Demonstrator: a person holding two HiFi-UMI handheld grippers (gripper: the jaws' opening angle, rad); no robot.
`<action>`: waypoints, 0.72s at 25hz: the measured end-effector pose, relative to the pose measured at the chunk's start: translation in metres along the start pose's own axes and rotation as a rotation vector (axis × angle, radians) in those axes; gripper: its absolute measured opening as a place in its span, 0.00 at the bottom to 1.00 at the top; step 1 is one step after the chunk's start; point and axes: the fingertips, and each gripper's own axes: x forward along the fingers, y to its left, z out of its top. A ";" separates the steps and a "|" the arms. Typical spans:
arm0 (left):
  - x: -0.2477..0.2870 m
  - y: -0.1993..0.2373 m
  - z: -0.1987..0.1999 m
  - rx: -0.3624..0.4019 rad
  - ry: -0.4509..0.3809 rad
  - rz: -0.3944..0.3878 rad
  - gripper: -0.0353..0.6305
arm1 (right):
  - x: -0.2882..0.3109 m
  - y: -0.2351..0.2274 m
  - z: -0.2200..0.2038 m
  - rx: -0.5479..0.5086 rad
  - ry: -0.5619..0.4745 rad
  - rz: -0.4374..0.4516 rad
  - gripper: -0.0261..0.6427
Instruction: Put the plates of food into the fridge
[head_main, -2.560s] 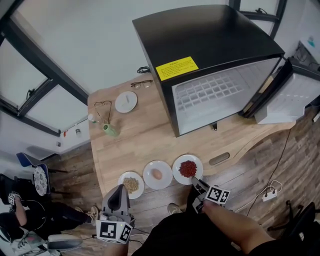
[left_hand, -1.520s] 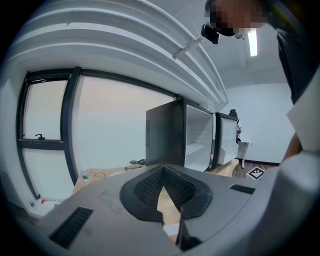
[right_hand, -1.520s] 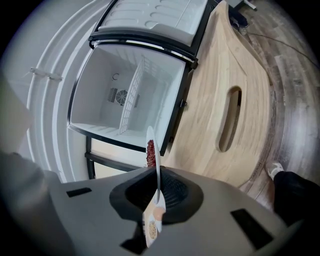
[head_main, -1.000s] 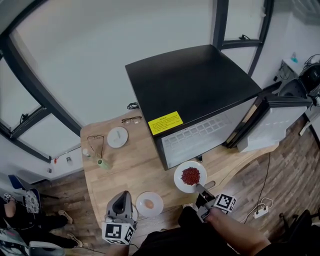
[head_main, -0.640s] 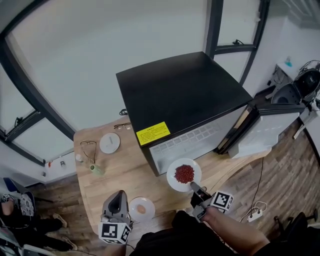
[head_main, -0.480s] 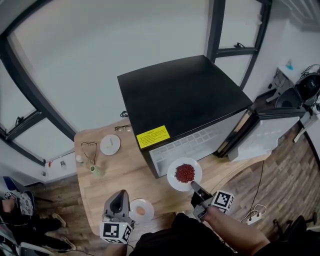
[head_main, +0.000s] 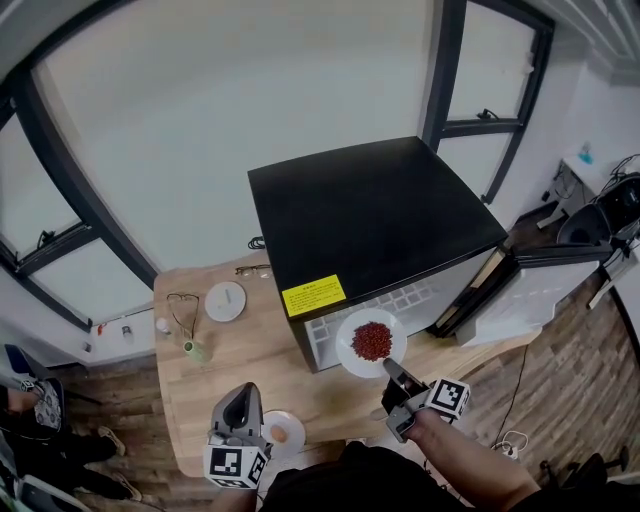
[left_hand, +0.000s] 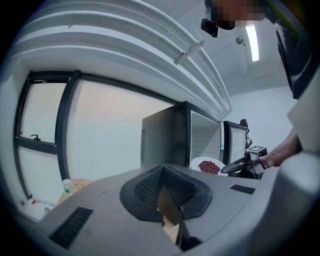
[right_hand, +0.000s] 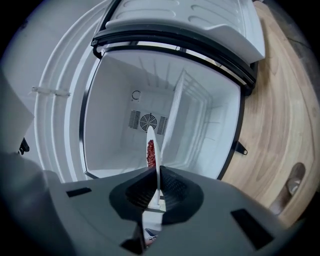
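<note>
Where the fridge stands open, holds the red-food plate by its rim in the clenched jaws of the right gripper at the opening — jaws of the left gripper closed, empty, by the egg plate.

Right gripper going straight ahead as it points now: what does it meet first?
Way looks free into the fridge; the plate in the right gripper likely nears the shelf edge first, depth unclear.
</note>
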 end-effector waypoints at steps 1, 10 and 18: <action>0.000 0.001 0.001 0.002 -0.001 0.003 0.06 | 0.003 0.000 0.004 0.001 0.000 -0.009 0.08; 0.004 0.008 0.003 0.002 0.003 0.040 0.06 | 0.051 0.009 0.023 -0.014 0.042 -0.062 0.08; 0.006 0.012 -0.005 0.008 0.034 0.067 0.06 | 0.088 0.014 0.025 -0.038 0.060 -0.080 0.08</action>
